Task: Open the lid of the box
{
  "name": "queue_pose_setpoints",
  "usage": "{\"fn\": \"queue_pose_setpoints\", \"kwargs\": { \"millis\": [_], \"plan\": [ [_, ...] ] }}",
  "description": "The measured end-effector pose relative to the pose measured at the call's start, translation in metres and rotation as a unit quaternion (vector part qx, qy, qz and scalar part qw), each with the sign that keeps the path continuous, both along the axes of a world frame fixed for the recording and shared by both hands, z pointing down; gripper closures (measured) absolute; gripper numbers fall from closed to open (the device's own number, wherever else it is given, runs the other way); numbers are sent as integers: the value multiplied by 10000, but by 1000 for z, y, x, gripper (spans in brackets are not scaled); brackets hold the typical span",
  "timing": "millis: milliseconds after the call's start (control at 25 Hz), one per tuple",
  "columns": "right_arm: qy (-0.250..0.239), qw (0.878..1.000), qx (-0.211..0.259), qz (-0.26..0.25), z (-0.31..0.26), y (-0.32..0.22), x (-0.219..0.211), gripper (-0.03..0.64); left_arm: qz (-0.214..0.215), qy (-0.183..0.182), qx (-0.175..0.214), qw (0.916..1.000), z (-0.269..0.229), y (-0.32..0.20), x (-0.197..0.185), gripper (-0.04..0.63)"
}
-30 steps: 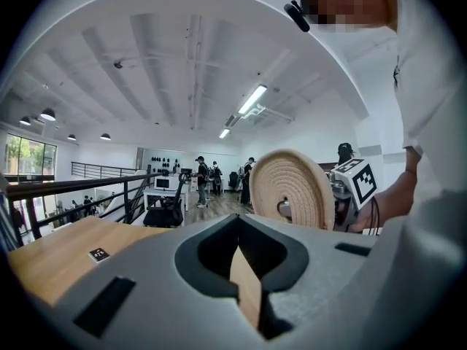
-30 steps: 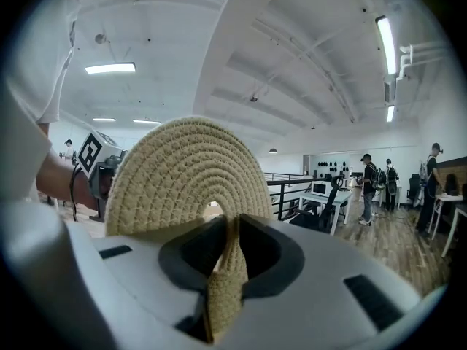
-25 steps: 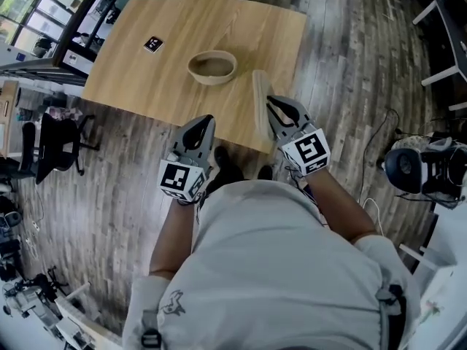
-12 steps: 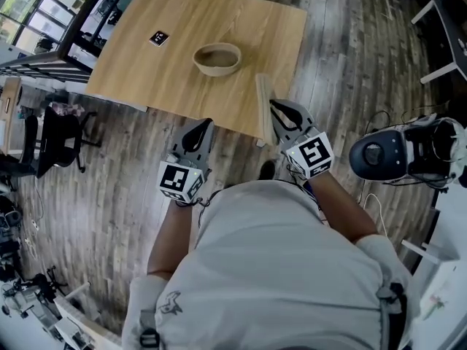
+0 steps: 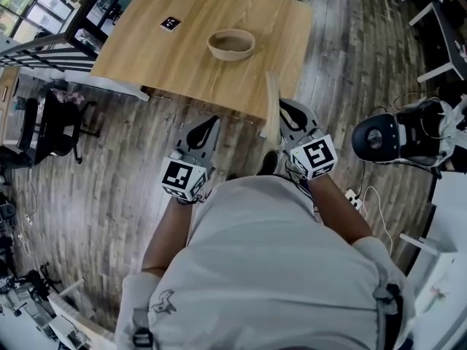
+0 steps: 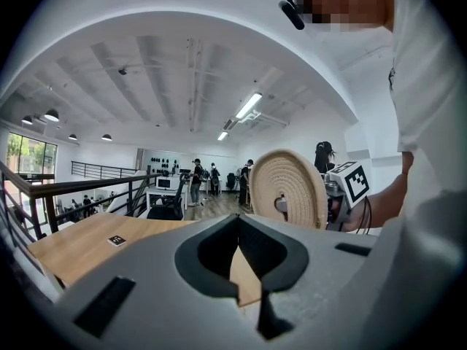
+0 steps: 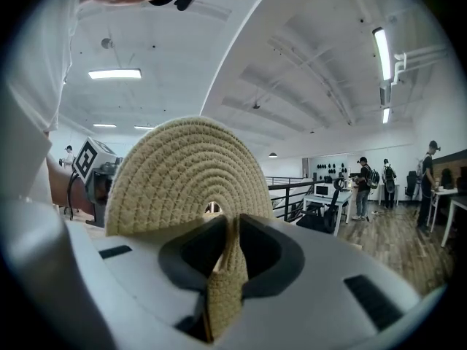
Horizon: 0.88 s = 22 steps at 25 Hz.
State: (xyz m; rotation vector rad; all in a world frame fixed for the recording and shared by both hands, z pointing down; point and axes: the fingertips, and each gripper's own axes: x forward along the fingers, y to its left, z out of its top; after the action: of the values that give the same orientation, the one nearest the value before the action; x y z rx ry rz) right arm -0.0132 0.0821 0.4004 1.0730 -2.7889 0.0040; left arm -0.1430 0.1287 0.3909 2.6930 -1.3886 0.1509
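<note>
The box, a round woven basket (image 5: 231, 44), stands uncovered on the wooden table (image 5: 168, 57). Its flat woven lid (image 5: 272, 111) is held on edge beyond the table's near edge, with my right gripper (image 5: 286, 119) shut on its rim. In the right gripper view the lid (image 7: 190, 170) rises as a half disc out of the jaws, its edge pinched between them. My left gripper (image 5: 203, 129) hangs over the floor left of the lid, shut and empty. From the left gripper view the lid (image 6: 292, 188) faces me, with the table (image 6: 80, 243) behind it.
A small black-and-white marker tag (image 5: 170, 24) lies on the table's far left. A black office chair (image 5: 51, 126) stands on the left floor, and a black round device (image 5: 379, 138) with cables on the right. The person's torso fills the lower head view.
The table and basket have slid up and away in the head view as the person backed off. The lid, still in the right gripper, has come off the table's edge.
</note>
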Motion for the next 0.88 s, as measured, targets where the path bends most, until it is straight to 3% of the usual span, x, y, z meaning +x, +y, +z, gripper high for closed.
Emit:
{"fn": "queue_pose_setpoints", "kwargs": {
  "millis": [480, 880],
  "plan": [
    [-190, 9984, 257, 467, -7, 69, -24, 554, 79, 76, 139, 9998, -6, 54, -35, 589],
    [-169, 9984, 292, 460, -11, 90, -41, 554, -43, 151, 207, 9997, -10, 71, -61, 589]
  ]
}}
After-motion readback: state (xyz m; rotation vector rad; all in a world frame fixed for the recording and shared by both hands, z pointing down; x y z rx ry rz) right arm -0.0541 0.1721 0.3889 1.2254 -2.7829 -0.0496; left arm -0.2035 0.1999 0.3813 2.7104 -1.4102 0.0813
